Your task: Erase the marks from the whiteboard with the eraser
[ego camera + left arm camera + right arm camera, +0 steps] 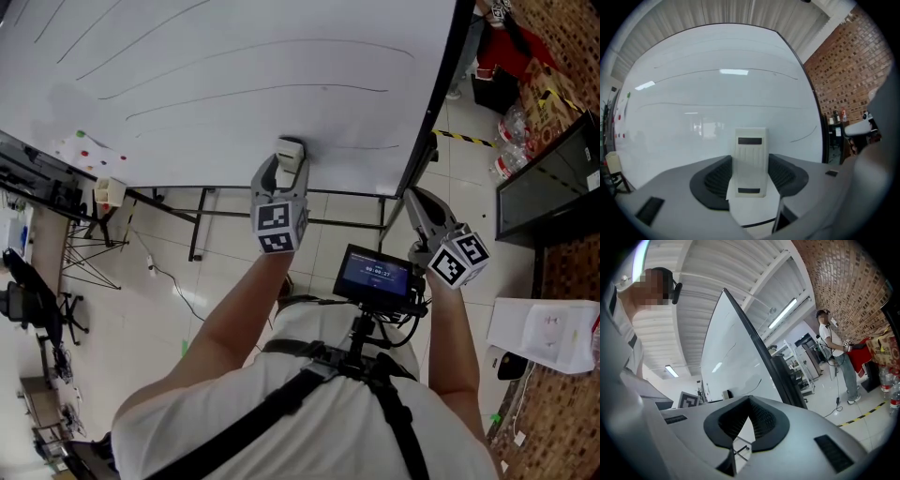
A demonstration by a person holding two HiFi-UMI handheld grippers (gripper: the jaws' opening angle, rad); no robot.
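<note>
left gripper (283, 176) clamped on the pale eraser (290, 150), which stands lengthwise between its jaws, held at the lower edge of the whiteboard (234, 56); whether it touches the surface cannot be told. long thin curved marks (262, 90) run across the board above it, and a short mark (375, 146) lies to its right. right gripper (419, 199), jaws pressed together on nothing, hangs below the board's right corner, apart from the eraser.
</note>
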